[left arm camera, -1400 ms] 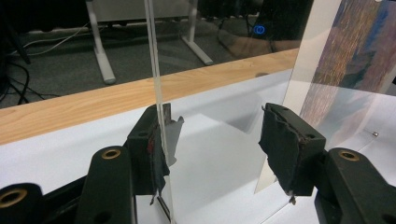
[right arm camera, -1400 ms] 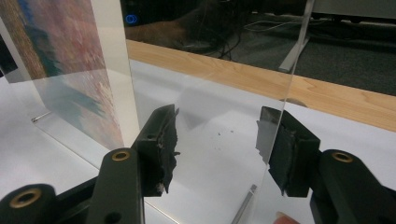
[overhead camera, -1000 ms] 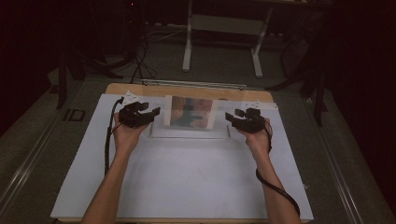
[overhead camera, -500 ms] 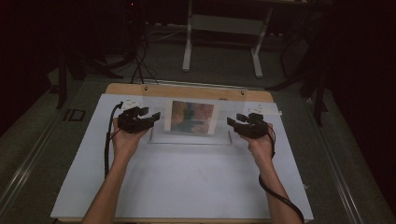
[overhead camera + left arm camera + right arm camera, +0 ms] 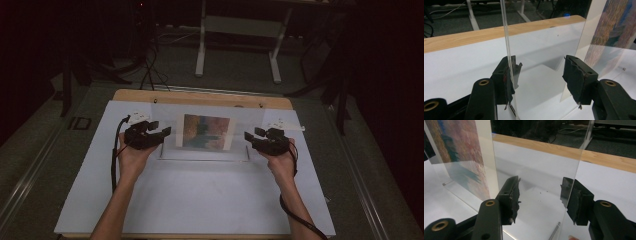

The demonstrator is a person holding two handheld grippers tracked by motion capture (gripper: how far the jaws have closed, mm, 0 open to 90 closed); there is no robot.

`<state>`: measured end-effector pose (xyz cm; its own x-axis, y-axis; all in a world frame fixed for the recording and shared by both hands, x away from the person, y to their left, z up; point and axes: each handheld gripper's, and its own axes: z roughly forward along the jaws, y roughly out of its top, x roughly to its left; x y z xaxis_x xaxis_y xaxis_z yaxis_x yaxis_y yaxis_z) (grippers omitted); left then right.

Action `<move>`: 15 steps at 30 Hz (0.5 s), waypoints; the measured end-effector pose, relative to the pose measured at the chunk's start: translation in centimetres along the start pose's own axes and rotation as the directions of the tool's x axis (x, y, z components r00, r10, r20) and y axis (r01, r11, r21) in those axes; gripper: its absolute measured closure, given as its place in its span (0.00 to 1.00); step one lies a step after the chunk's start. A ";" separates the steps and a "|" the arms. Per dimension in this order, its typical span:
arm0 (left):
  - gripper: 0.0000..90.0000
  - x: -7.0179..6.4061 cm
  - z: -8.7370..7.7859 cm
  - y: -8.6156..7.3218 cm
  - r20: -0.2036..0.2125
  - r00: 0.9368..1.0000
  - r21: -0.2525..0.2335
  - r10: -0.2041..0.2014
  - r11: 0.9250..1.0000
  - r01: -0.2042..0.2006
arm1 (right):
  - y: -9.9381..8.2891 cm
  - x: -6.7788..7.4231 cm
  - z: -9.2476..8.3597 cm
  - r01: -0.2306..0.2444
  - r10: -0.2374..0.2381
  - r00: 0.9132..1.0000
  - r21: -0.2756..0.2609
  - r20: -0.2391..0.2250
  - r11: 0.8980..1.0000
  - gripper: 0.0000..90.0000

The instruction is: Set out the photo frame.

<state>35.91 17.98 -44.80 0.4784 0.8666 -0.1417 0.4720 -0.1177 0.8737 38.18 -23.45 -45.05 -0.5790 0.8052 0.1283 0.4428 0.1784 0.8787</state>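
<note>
Dim room, grey floor, white-legged desk frame behind, loose cables on floor

A clear, glossy acrylic frame is seen, smooth and reflective, with a matt printed paper picture inside. The table is edged in pale wood and covered by a smooth matt white sheet. Worn, rough black pads are seen on the jaws.

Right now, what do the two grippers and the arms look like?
Both grippers, left and right, are black, each with two blocky fingers faced with worn, frayed black pads and brass-ringed holes near the base. A black cable trails from each. White tags sit on top. The forearms are bare, no sleeves or gloves.
</note>
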 end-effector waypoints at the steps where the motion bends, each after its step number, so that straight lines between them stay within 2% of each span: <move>1: 0.48 0.0 -0.1 -0.1 0.000 1.000 -0.001 0.001 1.000 -0.001 | 0.0 0.1 -0.1 0.003 -0.003 1.000 -0.001 0.000 1.000 0.54; 15: 0.48 -0.1 -0.6 -0.5 0.012 1.000 0.001 0.006 1.000 -0.006 | -0.6 0.7 -0.6 0.007 -0.007 1.000 -0.011 0.004 1.000 0.54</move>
<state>35.17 18.20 -44.96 0.4905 0.8598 -0.1419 0.4699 -0.1239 0.8740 37.09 -23.38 -45.24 -0.5795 0.8061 0.1199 0.4308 0.1781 0.8847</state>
